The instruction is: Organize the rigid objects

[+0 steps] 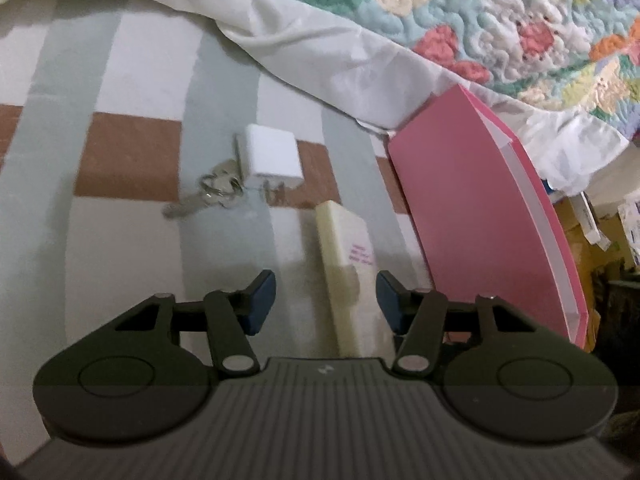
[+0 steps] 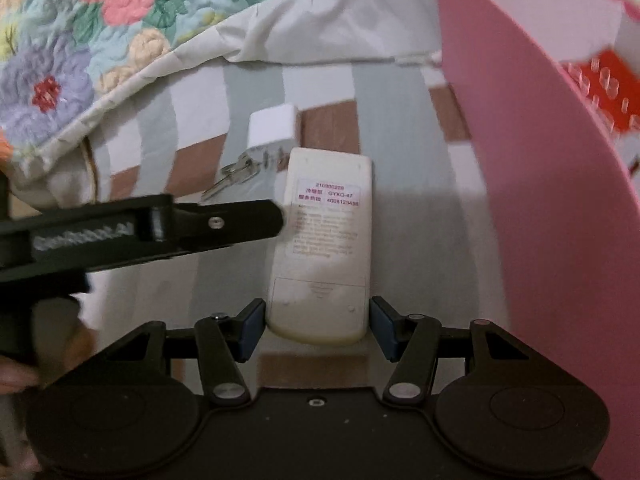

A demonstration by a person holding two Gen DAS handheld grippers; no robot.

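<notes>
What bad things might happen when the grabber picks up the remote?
1. The right gripper straddles only the near end of the remote, so it may tip or slip when lifted.
2. The left gripper sits right beside the remote; the two could bump.
3. The charger and keys lie at the remote's far end and might get knocked if it slides.

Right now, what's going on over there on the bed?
A person is tidying loose items on a striped bedsheet with two handheld grippers. The right gripper straddles the near end of a cream remote control lying label side up; whether its pads press yet is unclear. The left gripper hovers open at the remote's left side. A white charger and keys lie beyond, and a pink box stands to the right.
</notes>
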